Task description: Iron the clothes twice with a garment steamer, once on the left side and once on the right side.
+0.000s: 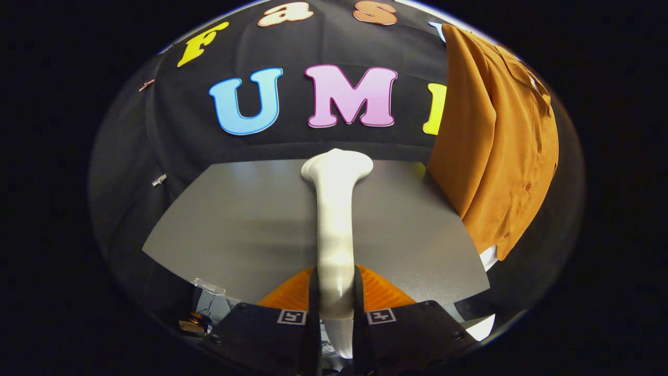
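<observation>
Your gripper (335,292) is closed on the garment steamer (335,219): both fingers (314,297) press against the sides of its handle, one on each flank, and stand nearly parallel with only the handle's width between them. You are holding the gripper about level and pointed straight ahead, so the steamer runs forward along the line of the fingers with its head at the far end. The two finger bodies sit side by side at an even height.
</observation>
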Demonstrator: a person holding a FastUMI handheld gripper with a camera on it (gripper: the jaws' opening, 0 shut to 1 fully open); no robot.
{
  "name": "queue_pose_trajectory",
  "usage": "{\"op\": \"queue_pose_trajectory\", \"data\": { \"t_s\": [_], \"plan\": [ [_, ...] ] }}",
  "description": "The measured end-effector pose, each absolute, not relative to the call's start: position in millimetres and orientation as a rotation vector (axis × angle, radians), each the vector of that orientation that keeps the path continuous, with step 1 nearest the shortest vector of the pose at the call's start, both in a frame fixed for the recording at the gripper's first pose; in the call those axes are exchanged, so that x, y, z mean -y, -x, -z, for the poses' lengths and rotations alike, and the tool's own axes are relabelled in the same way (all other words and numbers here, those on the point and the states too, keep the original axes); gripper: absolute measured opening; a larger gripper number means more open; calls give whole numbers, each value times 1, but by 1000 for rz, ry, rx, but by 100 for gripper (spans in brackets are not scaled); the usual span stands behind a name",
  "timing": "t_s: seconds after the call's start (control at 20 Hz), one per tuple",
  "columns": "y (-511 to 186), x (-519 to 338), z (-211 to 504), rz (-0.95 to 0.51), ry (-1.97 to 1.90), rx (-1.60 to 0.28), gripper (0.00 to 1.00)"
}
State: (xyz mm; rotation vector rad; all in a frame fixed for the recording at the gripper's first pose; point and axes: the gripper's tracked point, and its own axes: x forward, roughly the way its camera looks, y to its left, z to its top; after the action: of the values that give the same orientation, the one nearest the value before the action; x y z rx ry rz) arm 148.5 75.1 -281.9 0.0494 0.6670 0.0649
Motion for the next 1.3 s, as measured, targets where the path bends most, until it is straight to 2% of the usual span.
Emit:
{"op": "queue_pose_trajectory", "data": {
  "t_s": [0.15,0.5,0.85,1.3],
  "plan": [
    [-136,-71,258,-63,-108,-572,27],
    [-96,-41,148,-61,-100,-242,27],
    [-54,17,61,-65,-57,34,26],
    [-76,136,67,20,-94,90,26]
  ]
}}
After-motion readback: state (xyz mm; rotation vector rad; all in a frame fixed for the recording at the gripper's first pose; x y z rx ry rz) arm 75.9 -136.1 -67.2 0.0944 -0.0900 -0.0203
